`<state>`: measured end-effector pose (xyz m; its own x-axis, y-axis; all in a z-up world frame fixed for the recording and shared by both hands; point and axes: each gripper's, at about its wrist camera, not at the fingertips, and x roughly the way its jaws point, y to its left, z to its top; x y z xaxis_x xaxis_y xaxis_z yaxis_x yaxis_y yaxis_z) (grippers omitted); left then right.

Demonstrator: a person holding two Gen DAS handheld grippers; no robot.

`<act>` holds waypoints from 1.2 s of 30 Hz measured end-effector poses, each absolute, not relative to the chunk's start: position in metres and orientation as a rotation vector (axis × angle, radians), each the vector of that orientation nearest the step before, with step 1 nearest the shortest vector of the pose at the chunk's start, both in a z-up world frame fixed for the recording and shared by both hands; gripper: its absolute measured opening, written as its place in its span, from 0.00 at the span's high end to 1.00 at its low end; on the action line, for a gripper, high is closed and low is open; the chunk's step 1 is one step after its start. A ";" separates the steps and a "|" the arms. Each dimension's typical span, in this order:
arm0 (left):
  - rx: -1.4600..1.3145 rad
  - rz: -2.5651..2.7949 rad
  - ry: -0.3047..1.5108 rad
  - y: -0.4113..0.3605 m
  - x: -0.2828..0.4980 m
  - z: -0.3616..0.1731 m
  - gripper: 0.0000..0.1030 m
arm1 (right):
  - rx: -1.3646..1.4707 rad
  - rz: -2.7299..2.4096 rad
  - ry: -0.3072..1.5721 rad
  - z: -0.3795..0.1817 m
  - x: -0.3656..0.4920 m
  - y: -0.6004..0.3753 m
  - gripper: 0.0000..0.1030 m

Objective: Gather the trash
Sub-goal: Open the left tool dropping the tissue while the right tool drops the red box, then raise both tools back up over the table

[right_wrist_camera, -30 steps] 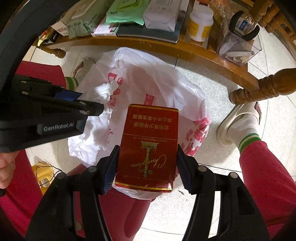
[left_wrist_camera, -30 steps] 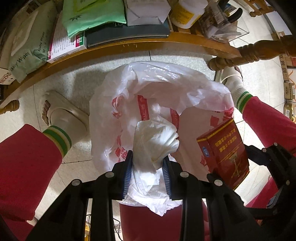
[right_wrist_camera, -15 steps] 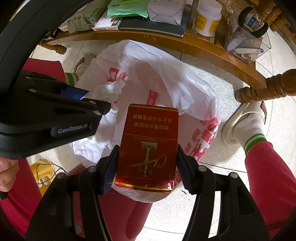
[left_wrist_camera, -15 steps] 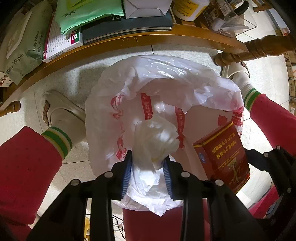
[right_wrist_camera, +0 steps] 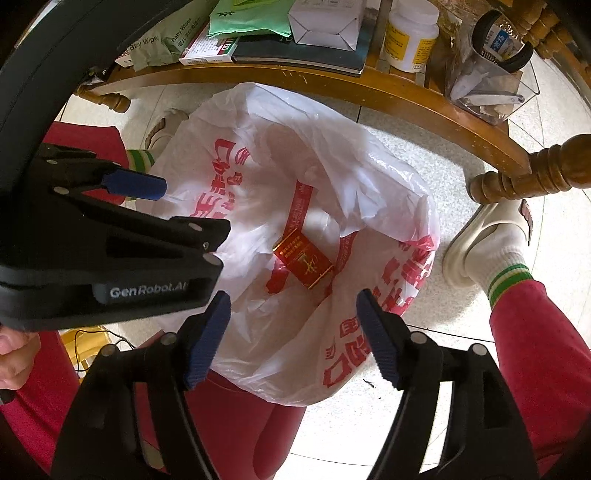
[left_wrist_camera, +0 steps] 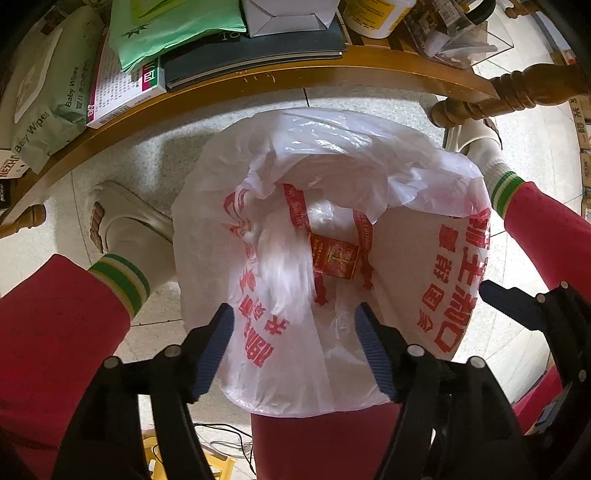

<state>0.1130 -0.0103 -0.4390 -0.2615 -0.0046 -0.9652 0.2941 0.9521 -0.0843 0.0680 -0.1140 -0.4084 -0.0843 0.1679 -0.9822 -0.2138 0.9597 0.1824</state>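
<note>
Plastic bag (left_wrist_camera: 424, 266), thin, crinkled and translucent white with red printed characters, gapes open on the speckled floor (left_wrist_camera: 147, 166) between the person's red trouser legs. Down inside it lies a small red box (left_wrist_camera: 334, 256), flat and rectangular with gold edging and lettering, and next to it a blurred white crumpled wad (left_wrist_camera: 284, 266) whose contact with the bag I cannot tell.

The left gripper (left_wrist_camera: 293, 343) points down over the bag mouth; its jaws have just been opening and stand spread, ribbed blue pads apart, nothing between them but the view of the bag below. The right gripper (right_wrist_camera: 293, 332) hangs just beside it, likewise released, jaws just widened and empty, with the box seen far beneath in the bag (right_wrist_camera: 369, 206). From the right wrist the left gripper's black body crosses the left side of the view.

Above the bag curves a glossy wooden shelf (left_wrist_camera: 258, 79) with turned legs, stacked with a soft green wipes pack (left_wrist_camera: 48, 110), a dark book (left_wrist_camera: 255, 55), a folded white carton (left_wrist_camera: 288, 16) and a round white jar (right_wrist_camera: 410, 35) with a yellow label.
</note>
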 end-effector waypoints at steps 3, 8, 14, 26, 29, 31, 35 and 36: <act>0.204 -0.288 1.822 -0.010 0.113 -0.439 0.31 | -0.031 0.317 1.631 -0.409 0.068 -0.114 0.33; 0.193 -0.280 1.832 -0.008 0.114 -0.441 0.30 | -0.023 0.315 1.632 -0.409 0.069 -0.115 0.33; 0.195 -0.283 1.841 -0.008 0.114 -0.441 0.30 | -0.018 0.312 1.636 -0.408 0.069 -0.115 0.30; 0.214 -0.248 1.748 0.008 0.096 -0.377 0.22 | -0.001 0.288 1.496 -0.342 0.052 -0.124 0.27; 0.214 -0.260 1.696 0.019 0.082 -0.337 0.22 | 0.011 0.292 1.386 -0.289 0.041 -0.135 0.24; 0.205 -0.264 1.655 0.029 0.075 -0.303 0.21 | 0.001 0.281 1.306 -0.255 0.037 -0.143 0.17; 0.154 -0.260 1.549 0.045 0.082 -0.224 0.21 | -0.071 0.229 1.115 -0.170 0.034 -0.164 0.13; 0.134 -0.266 1.519 0.048 0.085 -0.204 0.17 | -0.091 0.213 1.064 -0.145 0.035 -0.170 0.11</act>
